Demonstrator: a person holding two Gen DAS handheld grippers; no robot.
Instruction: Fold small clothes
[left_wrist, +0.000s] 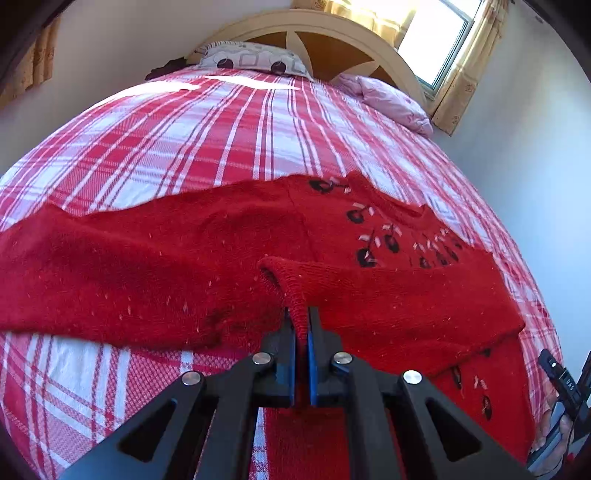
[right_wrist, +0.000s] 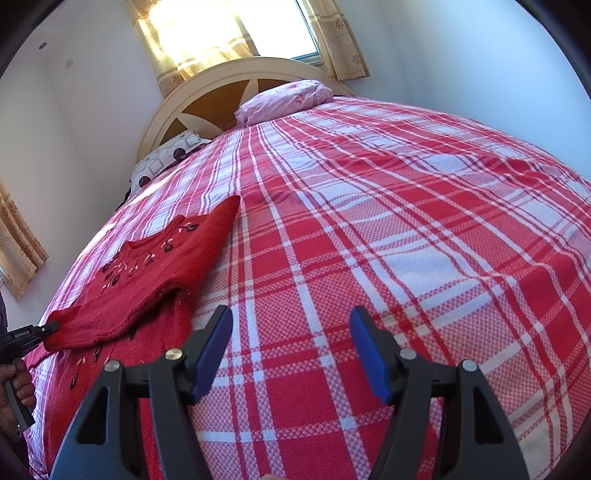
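Fuzzy red knit sweater (left_wrist: 155, 266), cuff pinched

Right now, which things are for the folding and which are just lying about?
For the folding:
red sweater
left gripper, shut on its sleeve cuff
right gripper, open

Just lying about:
patterned pillow
pink pillow
plaid bedspread

Sleeve cuff (left_wrist: 291, 284) between closed fingers (left_wrist: 290, 332)

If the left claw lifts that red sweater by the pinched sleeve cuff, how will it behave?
Likely floppy: the red sweater drapes limp from the left claw. Probably grippy, since its knit looks fuzzy. It may drag on the plaid bedspread.
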